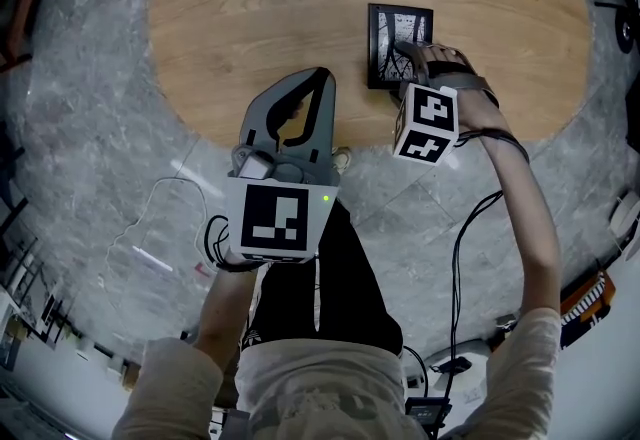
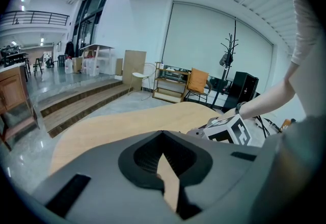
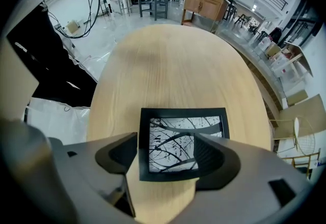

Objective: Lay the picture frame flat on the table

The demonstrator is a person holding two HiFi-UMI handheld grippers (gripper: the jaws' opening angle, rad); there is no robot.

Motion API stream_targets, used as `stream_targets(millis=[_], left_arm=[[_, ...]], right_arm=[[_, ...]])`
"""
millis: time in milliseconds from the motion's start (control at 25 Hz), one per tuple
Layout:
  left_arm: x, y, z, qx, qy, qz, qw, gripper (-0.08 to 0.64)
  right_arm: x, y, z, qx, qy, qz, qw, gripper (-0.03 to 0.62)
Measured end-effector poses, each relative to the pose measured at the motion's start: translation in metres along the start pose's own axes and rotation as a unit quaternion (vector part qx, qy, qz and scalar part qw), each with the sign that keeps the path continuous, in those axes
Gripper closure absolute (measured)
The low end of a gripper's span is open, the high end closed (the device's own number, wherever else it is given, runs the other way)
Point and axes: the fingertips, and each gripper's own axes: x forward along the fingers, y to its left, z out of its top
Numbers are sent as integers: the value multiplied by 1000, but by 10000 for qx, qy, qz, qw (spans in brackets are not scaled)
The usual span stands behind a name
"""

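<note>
The black picture frame [image 1: 398,33] with a black-and-white branch print lies flat on the oval wooden table [image 1: 260,18], right of centre. My right gripper [image 1: 412,56] hovers over its near end. In the right gripper view the frame [image 3: 183,141] shows between and under the spread jaws of the right gripper [image 3: 167,149], which is open; one jaw overlaps the print. My left gripper [image 1: 322,78] is shut with nothing in it, over the table's near edge, left of the frame. In the left gripper view its closed jaws [image 2: 165,167] point across the bare tabletop [image 2: 117,126].
Grey marble floor [image 1: 90,128] surrounds the table. A white cable [image 1: 150,228] and black cables [image 1: 470,228] trail near the person's legs. Steps [image 2: 76,101], a chair [image 2: 197,81] and a coat stand [image 2: 229,50] lie beyond the table's far end.
</note>
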Motion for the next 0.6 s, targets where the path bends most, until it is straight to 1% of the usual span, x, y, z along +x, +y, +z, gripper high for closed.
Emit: stream_targets(millis=[80,120,200,240,280,320,360,400,440,480,520,600], left_arm=[[-2,0,6,16,-29,-13,10000,551],[-4,0,13,29,-87,-16,10000,551],[-10,0,30,59,-209,-20,9998,551],[-13,0,39,83,-232,-25,9997,551],[-16,-1,48,106,-260,-31,9996,551],[-20,-3,59,130,-313,-40,9994,551],[-24,-6,71,155,-387,-54,9991,551],[-30,-9,85,178,-472,-74,9987,551],[-37,-13,100,192,-562,-99,9982,551],[-45,-17,117,196,-656,-128,9976,551],[-53,-21,134,201,-757,-159,9968,551],[-69,-29,173,258,-993,-234,9944,551]], right_arm=[[-11,-1,5,31,-115,-35,9999,239],[-19,-3,8,127,-188,-72,9997,239],[-41,-15,17,478,-383,-288,9977,242],[-55,-26,22,729,-527,-517,9946,255],[-71,-39,27,1027,-699,-849,9886,315],[-91,-55,31,1361,-887,-1263,9786,419],[-114,-71,34,1714,-1076,-1699,9645,515],[-139,-85,35,2083,-1263,-2091,9471,571],[-166,-97,36,2469,-1461,-2406,9272,584],[-194,-105,37,2872,-1687,-2653,9048,584],[-224,-112,39,3277,-1948,-2854,8793,584],[-287,-125,42,3971,-2532,-3179,8229,584]])
